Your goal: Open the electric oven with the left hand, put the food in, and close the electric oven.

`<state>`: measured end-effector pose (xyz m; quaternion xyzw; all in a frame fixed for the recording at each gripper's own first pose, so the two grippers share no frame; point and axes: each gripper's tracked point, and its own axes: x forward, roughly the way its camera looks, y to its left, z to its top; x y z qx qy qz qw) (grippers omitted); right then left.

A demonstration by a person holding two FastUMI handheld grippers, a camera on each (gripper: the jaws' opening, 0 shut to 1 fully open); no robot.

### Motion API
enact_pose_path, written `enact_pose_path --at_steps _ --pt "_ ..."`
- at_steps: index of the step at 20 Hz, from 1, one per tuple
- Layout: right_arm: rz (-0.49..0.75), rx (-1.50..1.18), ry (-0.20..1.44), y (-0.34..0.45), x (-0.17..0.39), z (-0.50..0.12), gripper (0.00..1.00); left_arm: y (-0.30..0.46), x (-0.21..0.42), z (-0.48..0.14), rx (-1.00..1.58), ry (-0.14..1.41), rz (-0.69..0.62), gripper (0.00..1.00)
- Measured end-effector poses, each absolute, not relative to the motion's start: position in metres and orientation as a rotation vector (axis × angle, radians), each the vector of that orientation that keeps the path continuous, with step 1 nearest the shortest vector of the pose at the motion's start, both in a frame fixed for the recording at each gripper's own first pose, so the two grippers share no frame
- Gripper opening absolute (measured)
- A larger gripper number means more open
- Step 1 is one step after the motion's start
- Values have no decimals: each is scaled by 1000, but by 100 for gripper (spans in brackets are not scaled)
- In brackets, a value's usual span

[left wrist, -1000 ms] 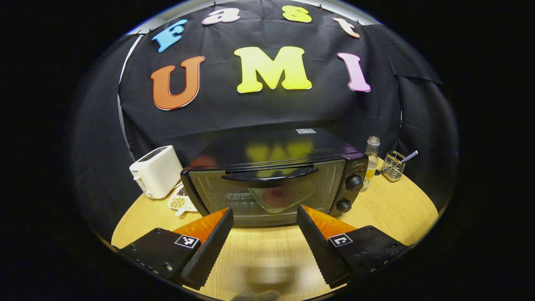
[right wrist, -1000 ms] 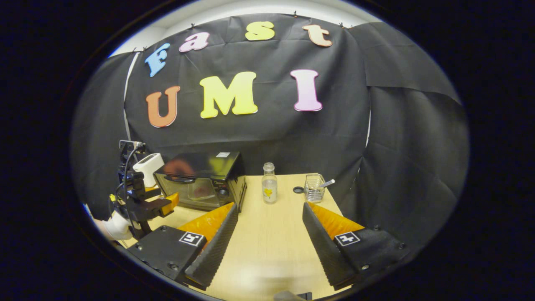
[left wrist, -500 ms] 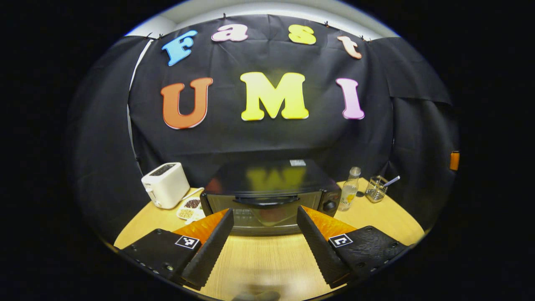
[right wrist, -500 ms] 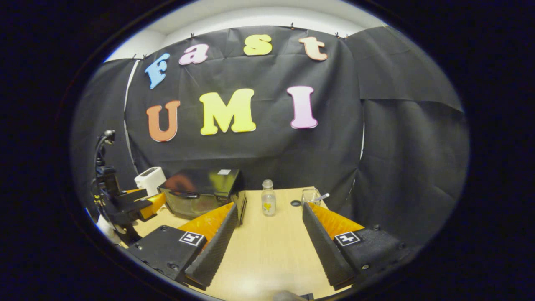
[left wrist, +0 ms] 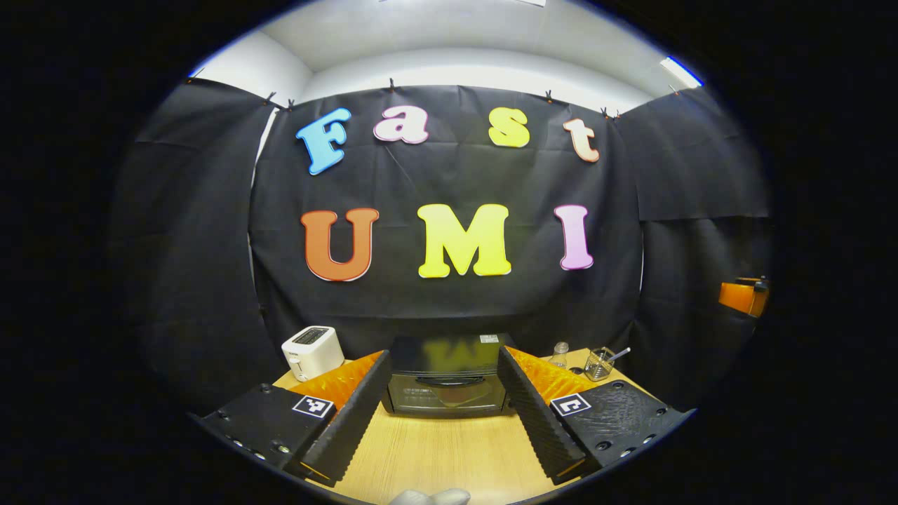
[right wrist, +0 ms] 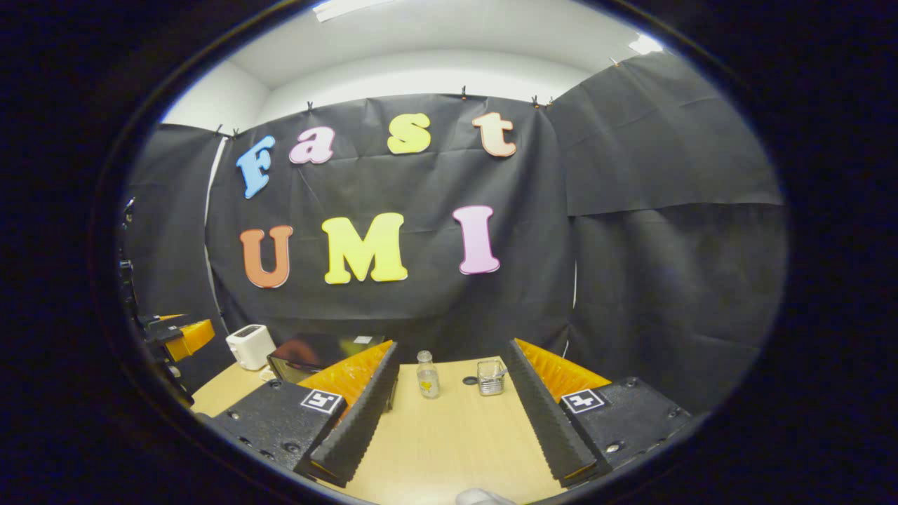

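With the electric oven (left wrist: 449, 382) standing far across the table (left wrist: 449, 456), its door shut and food seemingly inside, the task looks finished, and the left gripper (left wrist: 443, 403) and right gripper (right wrist: 452, 410), both wide and empty, need no further move.

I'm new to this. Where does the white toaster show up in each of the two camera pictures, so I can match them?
Left gripper view: the white toaster stands low and left of centre, just left of the black electric oven.
Right gripper view: the white toaster stands low at far left, again left of the electric oven.
Shared landmark: the small clear bottle on the wooden table, right of the oven.
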<state>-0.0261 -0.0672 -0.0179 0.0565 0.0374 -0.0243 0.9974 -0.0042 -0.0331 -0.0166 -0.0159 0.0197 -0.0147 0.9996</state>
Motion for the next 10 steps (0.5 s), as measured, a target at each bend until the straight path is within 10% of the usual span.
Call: enact_pose_path --at_steps 10 --pt "120 73 65 -76 -80 -22 98 -77 -116 -2 -8 2 63 96"
